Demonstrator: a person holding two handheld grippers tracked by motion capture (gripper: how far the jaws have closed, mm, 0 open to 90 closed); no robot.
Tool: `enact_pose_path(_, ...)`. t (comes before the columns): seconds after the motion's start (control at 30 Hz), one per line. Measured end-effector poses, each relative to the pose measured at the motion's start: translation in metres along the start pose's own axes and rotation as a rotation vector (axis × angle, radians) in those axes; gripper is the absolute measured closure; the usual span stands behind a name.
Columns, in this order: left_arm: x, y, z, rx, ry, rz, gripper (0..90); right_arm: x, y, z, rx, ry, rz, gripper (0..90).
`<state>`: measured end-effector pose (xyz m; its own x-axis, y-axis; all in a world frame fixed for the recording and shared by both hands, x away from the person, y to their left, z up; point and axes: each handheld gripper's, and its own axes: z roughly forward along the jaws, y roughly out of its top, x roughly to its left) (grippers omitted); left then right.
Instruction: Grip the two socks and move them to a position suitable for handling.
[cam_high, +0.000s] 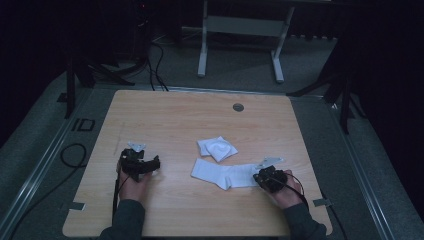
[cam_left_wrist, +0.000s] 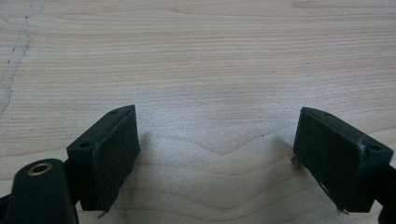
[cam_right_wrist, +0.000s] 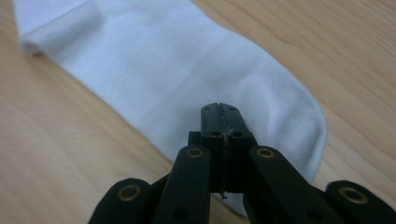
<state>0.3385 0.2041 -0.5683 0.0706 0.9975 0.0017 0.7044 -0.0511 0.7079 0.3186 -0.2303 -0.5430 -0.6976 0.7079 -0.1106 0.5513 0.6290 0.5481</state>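
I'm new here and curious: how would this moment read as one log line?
left tongs: open, over bare table | right tongs: shut, over flat white cotton sock | folded white sock: beside it

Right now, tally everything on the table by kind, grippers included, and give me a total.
White socks: 2, a flat sock and a folded sock
Handheld grippers: 2, the left gripper and the right gripper
Grey round insert in the table top: 1, the table insert
Total: 5
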Motion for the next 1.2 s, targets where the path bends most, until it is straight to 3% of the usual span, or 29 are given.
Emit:
enact_pose_path(0.2, 0.0, 0.0, 0.0, 0.0, 0.0, 0.0, 14.3, 0.015, 0.001, -0.001, -0.011, 0.042, -0.032, 89.7)
enact_pose_path(0.57, 0.0, 0.0, 0.0, 0.0, 0.0, 0.0, 14.3, 0.022, 0.002, 0.0, -0.022, 0.074, -0.057, 89.7)
enact_pose_path(0.7, 0.0, 0.0, 0.0, 0.0, 0.0, 0.0, 14.3, 0.019, 0.003, -0.001, -0.02, 0.091, -0.049, 86.4)
enact_pose_path(0.77, 0.0, 0.0, 0.0, 0.0, 0.0, 0.0, 14.3, 0.017, 0.004, -0.002, -0.033, 0.096, -0.044, 80.2)
enact_pose_path(0.83, 0.0, 0.0, 0.0, 0.0, 0.0, 0.0, 14.3, 0.014, 0.008, -0.005, -0.061, 0.096, -0.03, 79.5)
enact_pose_path(1.0, 0.0, 0.0, 0.0, -0.002, 0.0, -0.003, 14.3, 0.006, 0.026, -0.01, -0.097, 0.066, -0.025, 74.8)
enact_pose_path(1.2, 0.0, 0.0, 0.0, -0.002, 0.0, -0.002, 14.3, -0.005, 0.05, -0.003, -0.136, 0.038, 0.01, 70.0)
